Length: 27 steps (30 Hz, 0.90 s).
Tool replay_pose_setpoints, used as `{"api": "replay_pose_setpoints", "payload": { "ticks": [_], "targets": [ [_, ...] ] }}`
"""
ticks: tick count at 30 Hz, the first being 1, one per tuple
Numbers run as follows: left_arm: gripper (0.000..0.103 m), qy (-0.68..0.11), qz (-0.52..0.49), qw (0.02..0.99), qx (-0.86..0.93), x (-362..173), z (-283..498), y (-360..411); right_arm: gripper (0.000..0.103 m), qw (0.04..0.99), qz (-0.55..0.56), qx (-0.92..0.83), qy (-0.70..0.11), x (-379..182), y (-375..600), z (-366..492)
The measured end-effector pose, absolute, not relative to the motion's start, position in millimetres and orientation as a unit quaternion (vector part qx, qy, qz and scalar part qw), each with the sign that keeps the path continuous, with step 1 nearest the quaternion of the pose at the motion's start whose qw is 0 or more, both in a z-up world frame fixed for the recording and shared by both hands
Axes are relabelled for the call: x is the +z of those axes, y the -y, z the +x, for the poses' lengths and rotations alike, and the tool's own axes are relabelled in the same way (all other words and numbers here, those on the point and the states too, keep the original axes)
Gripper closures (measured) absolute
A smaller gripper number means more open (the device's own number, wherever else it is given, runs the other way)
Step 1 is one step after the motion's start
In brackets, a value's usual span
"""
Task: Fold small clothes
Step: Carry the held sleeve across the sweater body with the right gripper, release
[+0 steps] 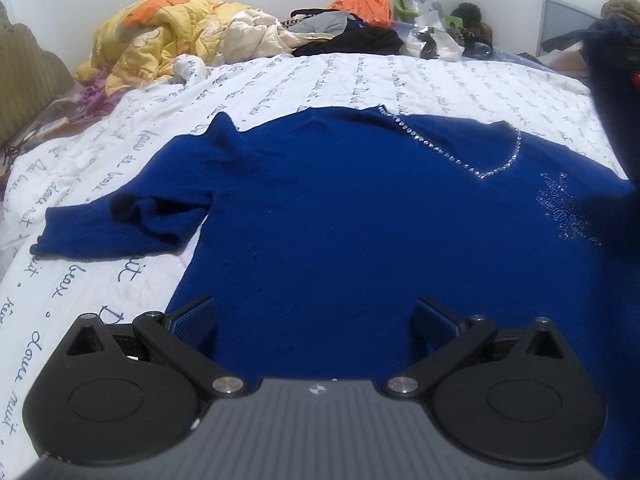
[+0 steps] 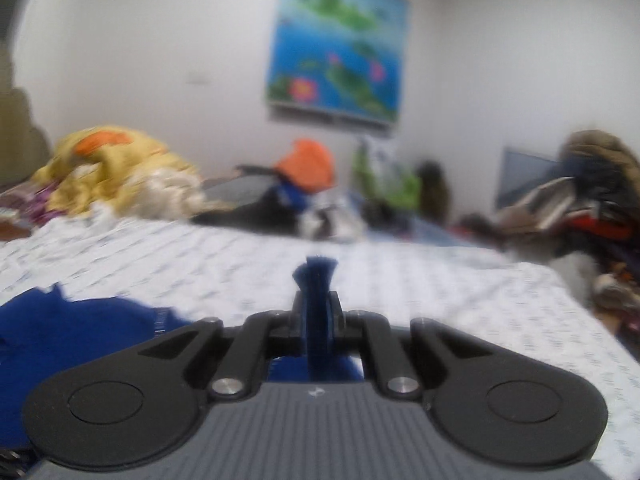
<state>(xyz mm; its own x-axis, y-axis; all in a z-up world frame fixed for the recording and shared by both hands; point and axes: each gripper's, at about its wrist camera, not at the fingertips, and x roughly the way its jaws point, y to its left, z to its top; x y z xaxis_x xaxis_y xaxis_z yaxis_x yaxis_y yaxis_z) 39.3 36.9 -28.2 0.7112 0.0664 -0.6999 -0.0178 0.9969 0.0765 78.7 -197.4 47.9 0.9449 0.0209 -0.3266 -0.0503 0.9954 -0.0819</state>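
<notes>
A dark blue sweater (image 1: 340,216) with a rhinestone neckline lies spread on the white bedsheet (image 1: 120,152). One sleeve (image 1: 120,228) is folded across at the left. My left gripper (image 1: 316,320) hovers open over the sweater's lower part, nothing between its fingers. In the blurred right wrist view my right gripper (image 2: 317,304) is shut on a pinched edge of blue sweater cloth (image 2: 316,272), lifted above the sheet. More of the sweater (image 2: 80,336) shows at the lower left of that view. A raised dark blue fold (image 1: 616,72) hangs at the right edge of the left wrist view.
A yellow and orange quilt (image 1: 160,36) is heaped at the back left. Dark clothes (image 1: 352,40), an orange bag (image 1: 368,0) and plastic wrapping line the far edge. A pile of clothes (image 2: 592,208) stands off the bed's right side. A picture (image 2: 336,44) hangs on the wall.
</notes>
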Motion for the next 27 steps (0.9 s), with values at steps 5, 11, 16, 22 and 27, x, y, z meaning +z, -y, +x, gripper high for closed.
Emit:
{"api": "replay_pose_setpoints", "payload": {
  "ticks": [5,11,16,22,27],
  "targets": [
    [0.000,-0.380,0.031,0.924,0.027,-28.6,38.9,-40.7,0.094,0.980,-0.025,0.051,-0.191,41.9,162.9,101.0],
    [0.000,-0.377,0.033,0.925,0.032,-28.5,38.2,-43.9,0.094,0.974,-0.022,0.077,-0.213,32.4,133.2,126.0],
    [0.000,-0.373,0.033,0.926,0.042,-28.1,37.5,-49.5,0.094,0.968,-0.026,0.105,-0.228,25.0,100.1,143.0],
    [0.000,-0.371,0.024,0.927,0.050,-25.8,36.4,-59.2,0.094,0.960,-0.039,0.131,-0.244,14.3,62.2,158.9],
    [0.000,-0.372,0.017,0.926,0.061,-25.7,37.4,-67.3,0.094,0.953,-0.043,0.148,-0.260,2.6,39.5,164.7]
  ]
}}
